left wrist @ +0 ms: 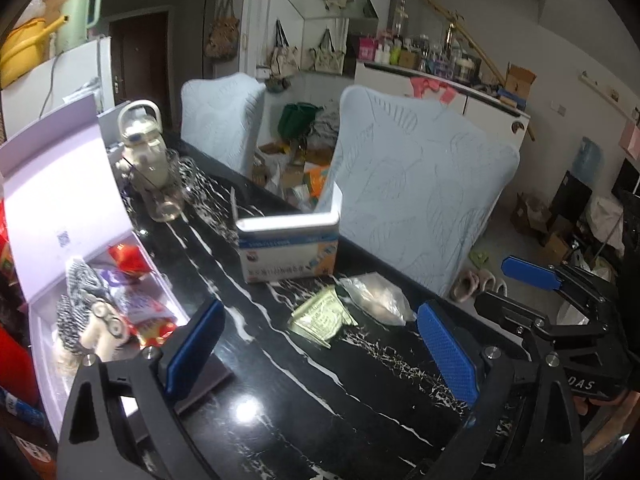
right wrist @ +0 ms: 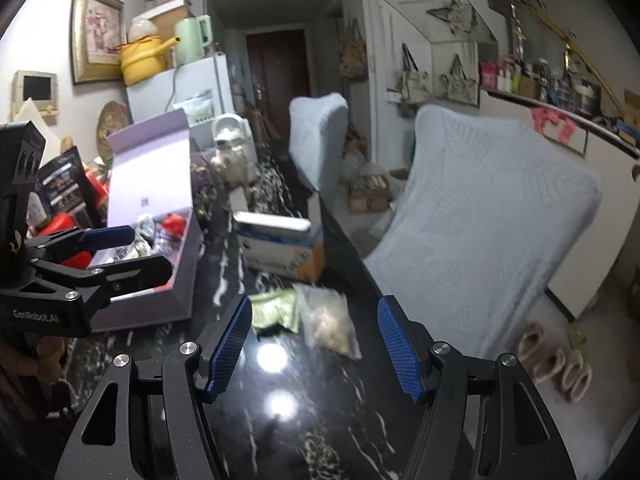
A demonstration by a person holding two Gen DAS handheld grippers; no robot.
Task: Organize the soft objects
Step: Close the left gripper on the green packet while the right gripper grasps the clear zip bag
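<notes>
Above the marble table (left wrist: 304, 392): both grippers approach two soft packets, fingers spread, grasping nothing.
Centre right gripper (right wrist: 316, 344) over clear bag (right wrist: 330, 324); left gripper (left wrist: 320, 352) takes green packet (left wrist: 322, 316).

I'm looking down on a glossy black worktop (left wrist: 304, 392) veined with white. A pale lilac box (left wrist: 60, 208) sits open along its left side. Near the far edge stands a blue-and-white carton (left wrist: 290, 254), and just in front of it lie a green packet (left wrist: 322, 316) and a clear plastic bag (left wrist: 378, 298), side by side. Farther back stands a glass jug (left wrist: 166, 196).
</notes>
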